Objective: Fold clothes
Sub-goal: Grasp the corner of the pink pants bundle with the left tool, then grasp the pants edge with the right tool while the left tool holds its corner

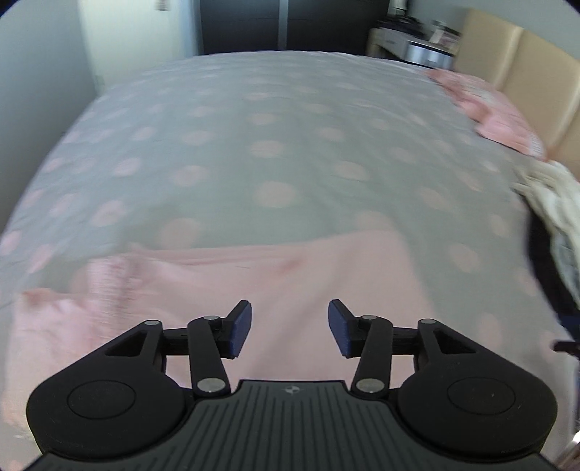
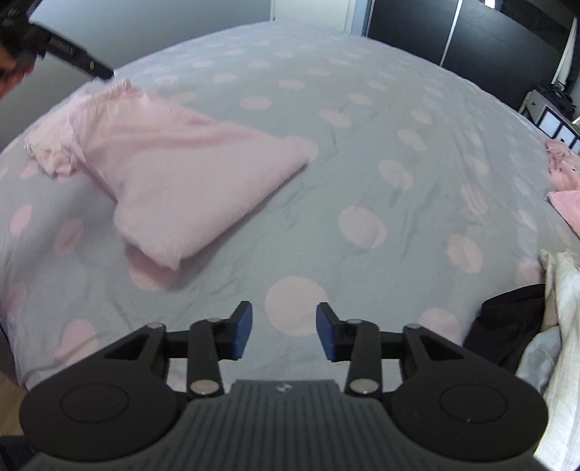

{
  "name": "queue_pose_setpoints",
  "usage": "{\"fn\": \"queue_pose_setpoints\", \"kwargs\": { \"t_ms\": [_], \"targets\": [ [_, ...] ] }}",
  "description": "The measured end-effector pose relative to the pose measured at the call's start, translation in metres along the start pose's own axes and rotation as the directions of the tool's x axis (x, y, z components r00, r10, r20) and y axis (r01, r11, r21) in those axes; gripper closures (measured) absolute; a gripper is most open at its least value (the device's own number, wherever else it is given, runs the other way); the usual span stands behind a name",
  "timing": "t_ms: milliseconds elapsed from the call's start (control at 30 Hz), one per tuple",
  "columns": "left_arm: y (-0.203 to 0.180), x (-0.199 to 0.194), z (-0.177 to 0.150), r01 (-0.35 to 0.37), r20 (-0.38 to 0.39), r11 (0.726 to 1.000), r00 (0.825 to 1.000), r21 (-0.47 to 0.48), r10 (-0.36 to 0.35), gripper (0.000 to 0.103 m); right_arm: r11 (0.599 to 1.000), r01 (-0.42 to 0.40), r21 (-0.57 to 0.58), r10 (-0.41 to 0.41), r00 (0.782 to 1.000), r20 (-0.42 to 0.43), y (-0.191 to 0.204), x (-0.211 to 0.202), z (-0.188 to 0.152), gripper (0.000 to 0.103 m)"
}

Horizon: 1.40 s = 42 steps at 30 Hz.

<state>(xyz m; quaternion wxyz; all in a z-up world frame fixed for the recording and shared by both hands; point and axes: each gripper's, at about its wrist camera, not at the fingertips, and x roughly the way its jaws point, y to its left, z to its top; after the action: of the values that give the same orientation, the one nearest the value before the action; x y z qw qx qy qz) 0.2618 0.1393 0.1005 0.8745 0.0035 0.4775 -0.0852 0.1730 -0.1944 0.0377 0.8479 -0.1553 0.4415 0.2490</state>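
Observation:
A pale pink garment [image 2: 170,174] lies folded over on the grey bedspread with pink dots [image 2: 380,119], left of centre in the right wrist view. In the left wrist view the same pink garment [image 1: 224,290] spreads blurred right below my left gripper [image 1: 289,328], which is open with nothing between its blue pads. My right gripper [image 2: 284,331] is open too, hanging over bare bedspread to the right of the garment and apart from it. The other gripper's black tip [image 2: 90,67] shows at the garment's far left corner.
A heap of unfolded clothes, white [image 2: 565,326] and black [image 2: 507,326], sits at the bed's right edge. Pink folded items [image 2: 565,174] lie further up that side, by a beige headboard [image 1: 525,69]. Dark wardrobes [image 2: 471,32] stand beyond the bed.

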Motion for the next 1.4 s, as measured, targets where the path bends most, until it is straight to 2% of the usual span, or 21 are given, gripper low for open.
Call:
{"fn": "queue_pose_setpoints", "kwargs": {
  "t_ms": [67, 167, 300, 367, 500, 567, 700, 867, 1000, 1067, 1233, 1333, 1400],
  "targets": [
    [-0.034, 0.005, -0.003, 0.036, -0.027, 0.998, 0.999, 0.054, -0.034, 0.054, 1.000, 0.004, 0.031, -0.004, 1.000, -0.007, 0.002, -0.011, 0.000, 0.059],
    [-0.088, 0.022, -0.016, 0.062, -0.075, 0.986, 0.996, 0.158, -0.050, 0.054, 0.999, 0.002, 0.053, -0.002, 1.000, -0.007, 0.006, -0.030, -0.007, 0.059],
    [-0.143, 0.056, -0.040, 0.091, -0.125, 0.973, 0.990, 0.211, -0.065, 0.054, 0.999, 0.046, 0.020, -0.046, 0.999, -0.017, 0.009, -0.049, -0.026, 0.058],
    [-0.162, 0.078, -0.050, 0.086, -0.156, 0.972, 0.986, 0.220, -0.052, 0.054, 0.997, 0.078, 0.022, -0.078, 0.996, -0.034, 0.002, -0.050, -0.039, 0.058],
    [-0.187, 0.113, -0.065, 0.031, -0.211, 0.976, 0.977, 0.216, 0.016, 0.054, 0.991, 0.100, 0.093, -0.089, 0.988, -0.123, -0.024, -0.033, -0.062, 0.058],
    [-0.194, 0.124, -0.068, 0.014, -0.239, 0.975, 0.970, 0.223, 0.041, 0.054, 0.988, 0.106, 0.109, -0.088, 0.982, -0.165, -0.035, -0.020, -0.070, 0.058],
    [-0.198, 0.144, -0.070, -0.064, -0.237, 0.967, 0.964, 0.245, 0.124, 0.053, 0.985, 0.090, 0.145, -0.059, 0.977, -0.203, -0.048, -0.003, -0.080, 0.058],
    [-0.196, 0.179, -0.076, -0.170, -0.290, 0.946, 0.924, 0.277, 0.251, 0.053, 0.977, 0.049, 0.209, -0.010, 0.983, -0.185, -0.059, -0.001, -0.087, 0.058],
    [-0.194, 0.192, -0.081, -0.191, -0.288, 0.943, 0.919, 0.272, 0.269, 0.052, 0.961, 0.011, 0.276, 0.039, 0.984, -0.174, -0.066, 0.000, -0.094, 0.058],
    [-0.195, 0.194, -0.079, -0.187, -0.296, 0.942, 0.916, 0.279, 0.270, 0.056, 0.957, 0.021, 0.288, 0.032, 0.984, -0.177, -0.070, 0.000, -0.097, 0.058],
    [-0.179, 0.190, -0.071, -0.140, -0.336, 0.939, 0.909, 0.315, 0.249, 0.093, 0.941, -0.002, 0.339, 0.057, 0.987, -0.153, -0.073, -0.008, -0.101, 0.058],
    [-0.161, 0.179, -0.070, -0.106, -0.349, 0.952, 0.914, 0.287, 0.207, 0.098, 0.948, -0.013, 0.319, 0.058, 0.990, -0.131, -0.068, -0.016, -0.102, 0.057],
    [-0.157, 0.169, -0.074, -0.083, -0.341, 0.952, 0.922, 0.296, 0.186, 0.099, 0.952, 0.002, 0.307, 0.039, 0.991, -0.128, -0.068, -0.021, -0.102, 0.057]
  ]
}}
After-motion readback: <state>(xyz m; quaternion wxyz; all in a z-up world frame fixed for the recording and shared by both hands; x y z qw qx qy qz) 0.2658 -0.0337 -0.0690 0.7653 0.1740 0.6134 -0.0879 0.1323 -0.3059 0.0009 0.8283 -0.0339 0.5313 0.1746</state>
